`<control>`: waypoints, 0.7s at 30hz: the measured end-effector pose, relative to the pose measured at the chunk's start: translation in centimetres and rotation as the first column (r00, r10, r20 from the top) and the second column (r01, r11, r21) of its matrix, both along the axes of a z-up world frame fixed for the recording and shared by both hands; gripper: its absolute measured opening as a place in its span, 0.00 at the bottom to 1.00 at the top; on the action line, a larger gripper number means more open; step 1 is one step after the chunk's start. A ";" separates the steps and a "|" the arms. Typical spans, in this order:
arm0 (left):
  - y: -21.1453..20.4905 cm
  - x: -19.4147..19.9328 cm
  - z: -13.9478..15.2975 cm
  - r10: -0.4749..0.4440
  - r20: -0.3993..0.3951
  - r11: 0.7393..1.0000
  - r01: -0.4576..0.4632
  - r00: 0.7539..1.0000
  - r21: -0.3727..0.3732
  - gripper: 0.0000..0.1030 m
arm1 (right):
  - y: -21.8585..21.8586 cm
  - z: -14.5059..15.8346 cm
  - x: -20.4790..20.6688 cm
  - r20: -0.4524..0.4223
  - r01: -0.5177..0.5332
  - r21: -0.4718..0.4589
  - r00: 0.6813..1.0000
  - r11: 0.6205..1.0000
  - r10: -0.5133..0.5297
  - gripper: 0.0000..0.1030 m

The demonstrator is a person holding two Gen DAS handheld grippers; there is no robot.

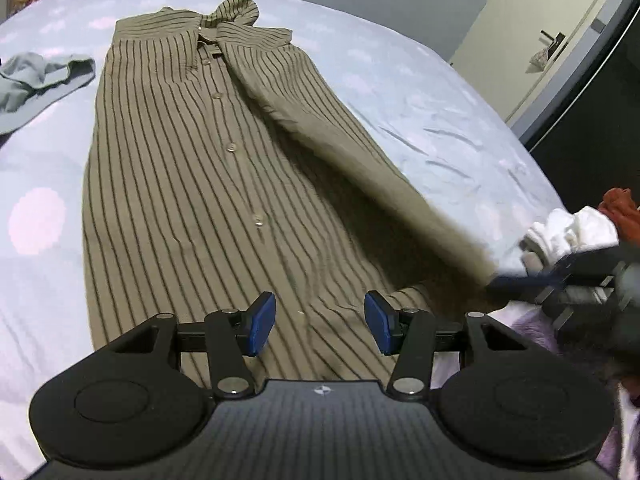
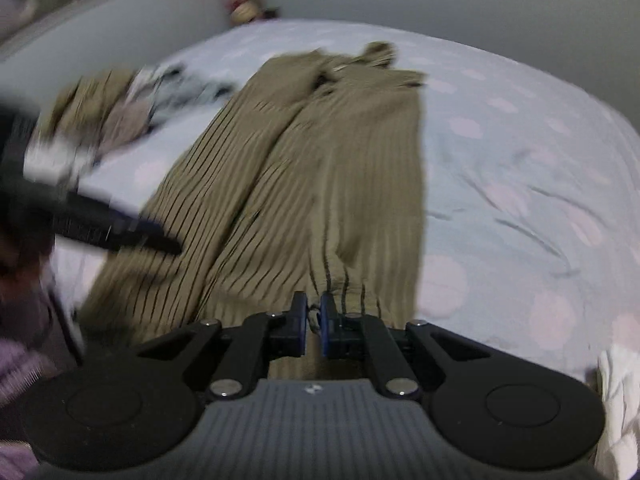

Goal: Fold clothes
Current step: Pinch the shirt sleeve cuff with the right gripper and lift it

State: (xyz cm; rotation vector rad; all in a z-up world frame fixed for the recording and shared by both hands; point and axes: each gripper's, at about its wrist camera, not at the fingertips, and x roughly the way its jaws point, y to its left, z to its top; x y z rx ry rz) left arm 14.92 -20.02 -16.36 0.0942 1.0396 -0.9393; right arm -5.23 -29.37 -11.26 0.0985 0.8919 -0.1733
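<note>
- we've got the shirt laid buttons-up on the bed, collar at the far end
- left gripper hovers over the hem, pads apart, nothing between them
- right gripper is pinched together on the shirt's right hem edge; fabric bunches right at the pads
- that right side looks lifted off the bed and folded over toward the middle, though it's pretty blurry so we can't swear to it
- grey cloth sits left of the shirt, white clothes off to the right
</note>
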 end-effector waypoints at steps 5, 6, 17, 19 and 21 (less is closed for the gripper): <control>-0.2 -0.3 0.0 0.020 -0.057 0.999 -0.022 0.998 -0.035 0.46 | 3.8 -4.0 2.7 -0.092 -0.084 -0.023 0.992 0.996 0.081 0.06; -0.3 -0.5 -0.1 0.020 -0.063 0.999 -0.021 0.998 -0.030 0.46 | 4.3 -4.7 3.2 -0.113 -0.094 -0.034 0.990 0.995 0.089 0.06; -2.5 -2.0 -1.2 -0.097 -0.081 0.995 0.098 0.992 0.009 0.46 | 0.3 -0.4 -0.5 -0.061 -0.115 -0.003 0.991 0.993 0.115 0.23; -3.1 -2.6 -1.5 -0.163 -0.080 0.986 0.166 0.983 0.030 0.46 | -1.5 -0.1 -1.3 -0.095 -0.135 -0.035 0.987 0.990 0.132 0.23; -3.8 -3.4 -2.0 -0.237 -0.084 0.969 0.242 0.968 0.053 0.46 | -3.3 0.0 -1.9 -0.135 -0.164 -0.068 0.979 0.984 0.154 0.23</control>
